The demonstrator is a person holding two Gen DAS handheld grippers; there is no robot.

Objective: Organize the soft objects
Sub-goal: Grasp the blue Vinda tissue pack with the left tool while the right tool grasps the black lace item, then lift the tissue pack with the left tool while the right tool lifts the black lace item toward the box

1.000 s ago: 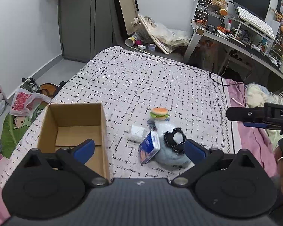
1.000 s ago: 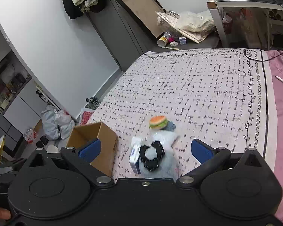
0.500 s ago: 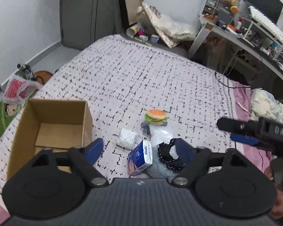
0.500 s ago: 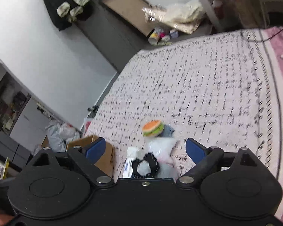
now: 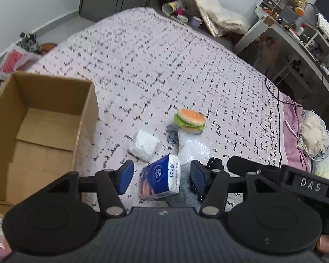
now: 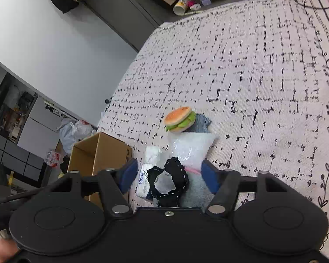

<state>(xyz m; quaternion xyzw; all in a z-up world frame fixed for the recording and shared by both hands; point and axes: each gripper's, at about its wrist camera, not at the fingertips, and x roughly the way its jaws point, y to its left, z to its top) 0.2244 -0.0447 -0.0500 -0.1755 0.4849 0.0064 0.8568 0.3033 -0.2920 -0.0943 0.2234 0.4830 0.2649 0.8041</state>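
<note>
step: two-handed pick | left tool jaws apart, just been closing around tissue pack, untouched | right tool apart, closing around black scrunchie | advice: centre each before squeezing, then carry to box

The blue-and-white soft tissue pack lying on the bedspread carries the brand "Vinda" in blue letters on its white side panel, running along the pack's length. In the right wrist view the same word shows on its end, partly cut off. The black right gripper, seen from the left wrist, bears a raised plate reading "DAS", possibly cut short.
</note>
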